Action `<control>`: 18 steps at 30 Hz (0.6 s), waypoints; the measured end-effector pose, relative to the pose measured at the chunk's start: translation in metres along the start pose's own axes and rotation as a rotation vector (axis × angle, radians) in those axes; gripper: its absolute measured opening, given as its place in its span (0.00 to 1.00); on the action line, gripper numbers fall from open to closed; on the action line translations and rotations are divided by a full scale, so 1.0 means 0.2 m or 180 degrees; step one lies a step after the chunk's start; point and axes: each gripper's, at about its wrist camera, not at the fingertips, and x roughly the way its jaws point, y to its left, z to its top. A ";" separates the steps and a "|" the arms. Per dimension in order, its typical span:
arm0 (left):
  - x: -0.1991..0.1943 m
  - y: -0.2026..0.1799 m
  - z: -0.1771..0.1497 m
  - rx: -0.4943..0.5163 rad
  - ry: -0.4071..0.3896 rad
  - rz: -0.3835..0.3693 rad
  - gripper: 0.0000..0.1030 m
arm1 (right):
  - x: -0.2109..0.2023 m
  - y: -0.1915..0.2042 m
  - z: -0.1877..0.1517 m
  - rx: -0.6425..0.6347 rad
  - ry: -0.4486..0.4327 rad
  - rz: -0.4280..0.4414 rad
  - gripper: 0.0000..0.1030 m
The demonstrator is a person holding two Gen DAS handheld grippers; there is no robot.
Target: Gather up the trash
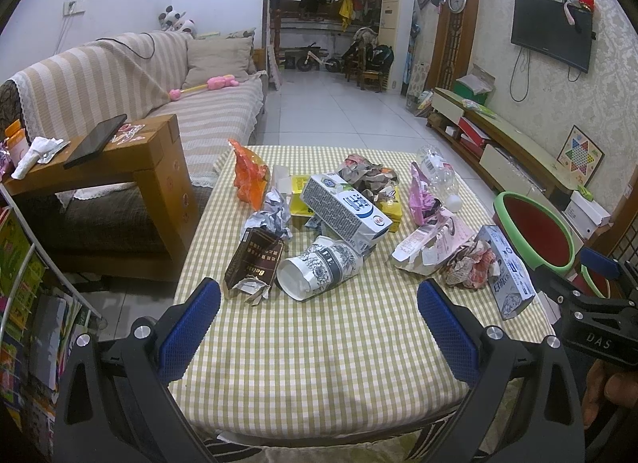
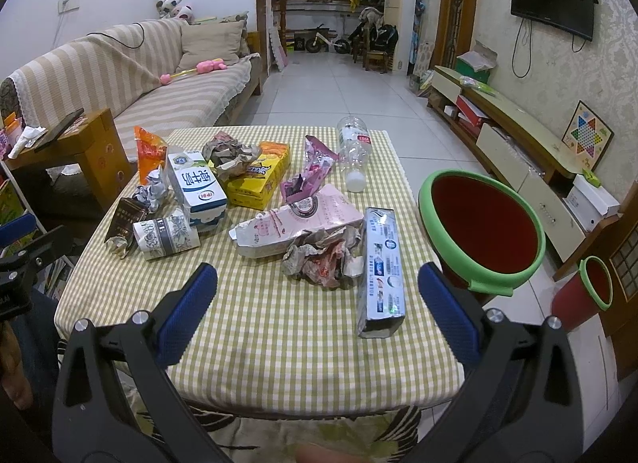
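Trash lies on a checked tablecloth table [image 1: 319, 343] [image 2: 279, 343]: a paper cup [image 1: 319, 269] [image 2: 165, 236] on its side, a brown carton [image 1: 253, 263], a milk box [image 1: 343, 210] [image 2: 195, 184], crumpled paper [image 1: 470, 263] [image 2: 323, 256], a toothpaste box [image 1: 508, 275] [image 2: 382, 263], a pink carton [image 2: 295, 220], a plastic bottle [image 2: 355, 148]. A red bin with a green rim [image 1: 534, 230] [image 2: 482, 224] stands right of the table. My left gripper [image 1: 319, 303] is open and empty, near the cup. My right gripper [image 2: 317, 289] is open and empty, near the crumpled paper.
A striped sofa [image 1: 119, 76] and a wooden side table [image 1: 103, 168] with a phone stand to the left. A TV bench [image 2: 518, 136] runs along the right wall. A second small red bin [image 2: 590, 287] sits on the floor at right.
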 end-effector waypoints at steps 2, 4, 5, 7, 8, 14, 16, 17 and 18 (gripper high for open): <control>0.00 0.00 0.00 0.0000 -0.0002 0.0001 0.92 | 0.00 0.00 0.00 -0.0002 0.0006 0.0000 0.97; 0.00 0.00 0.00 -0.0002 0.0002 0.0000 0.92 | 0.00 0.00 0.00 -0.0002 0.0006 0.0000 0.97; 0.00 0.00 0.00 -0.0002 0.0003 0.0000 0.92 | 0.00 0.00 0.00 -0.0001 0.0008 0.0002 0.97; 0.00 0.01 0.00 -0.0014 0.0015 0.0000 0.92 | 0.01 0.00 -0.01 -0.0001 0.0026 0.0002 0.97; 0.00 0.01 0.00 -0.0022 0.0023 -0.0001 0.92 | 0.02 -0.01 -0.01 0.0005 0.0037 0.0002 0.97; 0.05 0.05 -0.02 -0.0126 0.0139 0.0028 0.92 | 0.08 -0.03 -0.02 0.0042 0.0147 0.0000 0.97; 0.08 0.07 -0.01 -0.0173 0.0202 0.0037 0.92 | 0.11 -0.05 -0.02 0.0045 0.0203 -0.0003 0.97; 0.10 0.07 -0.01 -0.0179 0.0234 0.0051 0.92 | 0.12 -0.05 -0.02 0.0049 0.0219 -0.0018 0.97; 0.12 0.09 -0.01 -0.0186 0.0258 0.0066 0.92 | 0.13 -0.06 -0.02 0.0061 0.0231 -0.0034 0.97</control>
